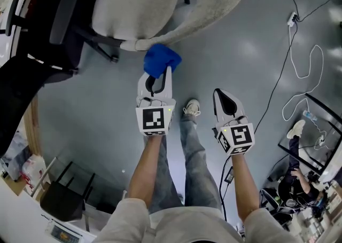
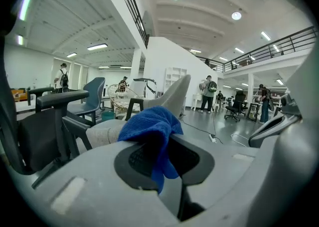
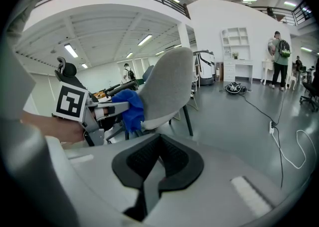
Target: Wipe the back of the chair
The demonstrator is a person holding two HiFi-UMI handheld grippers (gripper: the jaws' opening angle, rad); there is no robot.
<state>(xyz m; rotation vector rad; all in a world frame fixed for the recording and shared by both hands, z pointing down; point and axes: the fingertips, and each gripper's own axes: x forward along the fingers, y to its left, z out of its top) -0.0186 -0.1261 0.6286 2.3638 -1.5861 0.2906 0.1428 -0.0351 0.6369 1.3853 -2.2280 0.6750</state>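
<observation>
Two chairs stand ahead: a black mesh office chair [image 1: 48, 23] and a pale grey fabric shell chair [image 1: 139, 7]. The left gripper [image 1: 157, 79] is clamped on the one bunched blue cloth [image 1: 160, 60], held at the edge of the grey chair's back. The right gripper [image 1: 219, 95] hangs closed and empty. The smooth grey floor [image 1: 96, 114] carries a white cable [image 1: 307, 71], in an open hall with a mezzanine railing [image 2: 279, 46].

Grey chair [image 1: 140, 2] cut off by head view's top edge.
</observation>
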